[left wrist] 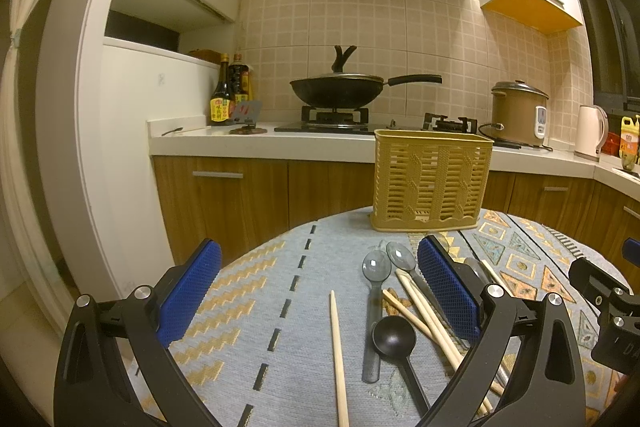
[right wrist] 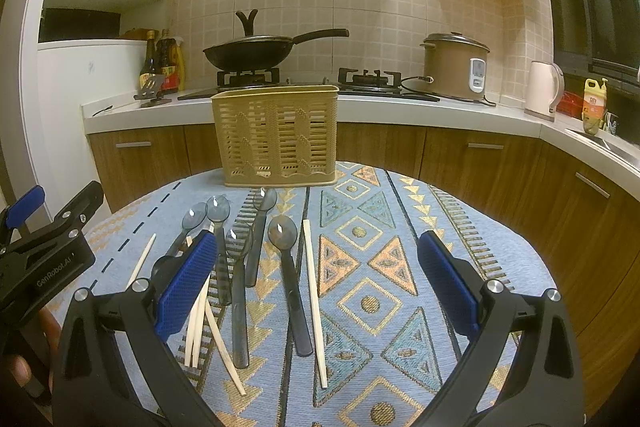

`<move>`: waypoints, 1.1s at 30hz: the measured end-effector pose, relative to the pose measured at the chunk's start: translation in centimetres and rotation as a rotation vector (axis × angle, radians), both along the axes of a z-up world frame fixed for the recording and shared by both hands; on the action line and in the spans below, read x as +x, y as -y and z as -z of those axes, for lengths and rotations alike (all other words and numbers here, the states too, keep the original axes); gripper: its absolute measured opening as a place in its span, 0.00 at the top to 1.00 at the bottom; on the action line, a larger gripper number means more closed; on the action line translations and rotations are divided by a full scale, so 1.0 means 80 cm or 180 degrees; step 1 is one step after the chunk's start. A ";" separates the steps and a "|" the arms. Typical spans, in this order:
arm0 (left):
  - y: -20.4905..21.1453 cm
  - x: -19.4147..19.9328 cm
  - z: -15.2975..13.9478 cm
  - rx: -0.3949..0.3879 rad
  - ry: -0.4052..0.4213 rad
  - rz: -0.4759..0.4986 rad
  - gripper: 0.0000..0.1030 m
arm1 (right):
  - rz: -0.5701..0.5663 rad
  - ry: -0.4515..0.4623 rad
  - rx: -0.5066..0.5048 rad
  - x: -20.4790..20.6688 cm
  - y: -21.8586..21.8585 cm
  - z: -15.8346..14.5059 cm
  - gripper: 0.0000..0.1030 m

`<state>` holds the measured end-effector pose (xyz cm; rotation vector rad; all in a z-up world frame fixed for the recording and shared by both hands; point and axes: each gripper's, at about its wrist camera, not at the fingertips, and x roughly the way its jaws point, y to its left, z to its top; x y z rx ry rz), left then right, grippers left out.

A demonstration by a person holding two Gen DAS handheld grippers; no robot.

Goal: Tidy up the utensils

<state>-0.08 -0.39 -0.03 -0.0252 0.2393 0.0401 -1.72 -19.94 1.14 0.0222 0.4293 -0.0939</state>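
A tan slotted utensil basket [left wrist: 432, 181] [right wrist: 276, 135] stands at the far edge of the cloth-covered table [right wrist: 400, 267]. In front of it lie several clear grey spoons [right wrist: 286, 267] [left wrist: 376, 291], a black scoop [left wrist: 396, 341] and pale wooden chopsticks [right wrist: 314, 299] [left wrist: 338, 355]. My left gripper [left wrist: 320, 291] is open above the single chopstick and the spoons, holding nothing. Also open and empty, my right gripper [right wrist: 318, 279] hovers over the spoons and a lone chopstick. The left gripper [right wrist: 44, 247] shows at the left edge of the right wrist view.
Behind the table runs a kitchen counter [left wrist: 260, 143] with a black wok [left wrist: 340, 89] on a gas hob, sauce bottles [left wrist: 228, 95], a brown rice cooker [right wrist: 456, 67] and a white kettle [right wrist: 544, 91]. Wooden cabinet doors [right wrist: 480, 155] stand below the counter.
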 end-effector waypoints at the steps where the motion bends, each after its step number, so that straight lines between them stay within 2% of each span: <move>1: 0.000 0.001 -0.001 0.0002 -0.0003 0.0001 0.07 | -0.0002 -0.0002 0.0001 0.001 0.000 0.000 0.07; 6: 0.000 0.000 0.000 -0.0012 -0.0005 -0.0009 0.07 | -0.0002 -0.0042 0.0024 0.003 0.001 0.001 0.07; 11: -0.010 0.005 0.003 -0.0147 -0.0119 -0.0001 0.07 | -0.0036 -0.0124 0.0123 0.010 0.003 0.003 0.07; 14: -0.016 0.025 0.008 -0.0243 -0.0438 0.0230 0.08 | -0.0031 -0.0233 0.0107 0.018 0.002 0.005 0.07; 17: -0.017 0.052 0.017 -0.0155 -0.0871 0.0434 0.12 | -0.0088 -0.0512 0.0019 0.035 -0.004 0.007 0.07; 20: -0.021 0.083 0.024 -0.0089 -0.1286 0.0692 0.20 | -0.0246 -0.0762 -0.0013 0.052 -0.007 0.004 0.08; 22: -0.025 0.108 0.029 -0.0168 -0.1598 0.1006 0.31 | -0.0366 -0.0869 0.0002 0.064 -0.008 -0.003 0.10; 24: -0.027 0.135 0.036 -0.0267 -0.1924 0.1257 0.33 | -0.0451 -0.0960 0.0001 0.079 -0.006 -0.013 0.15; 27: -0.023 0.166 0.039 -0.0173 -0.2128 0.1393 0.40 | -0.0546 -0.1094 -0.0009 0.103 -0.005 -0.020 0.23; 30: -0.018 0.189 0.040 -0.0087 -0.2276 0.1448 0.41 | -0.0623 -0.1274 -0.0035 0.131 -0.006 -0.022 0.30; 33: -0.005 0.212 0.046 0.0018 -0.2480 0.1534 0.44 | -0.0688 -0.1402 -0.0072 0.158 -0.010 -0.021 0.30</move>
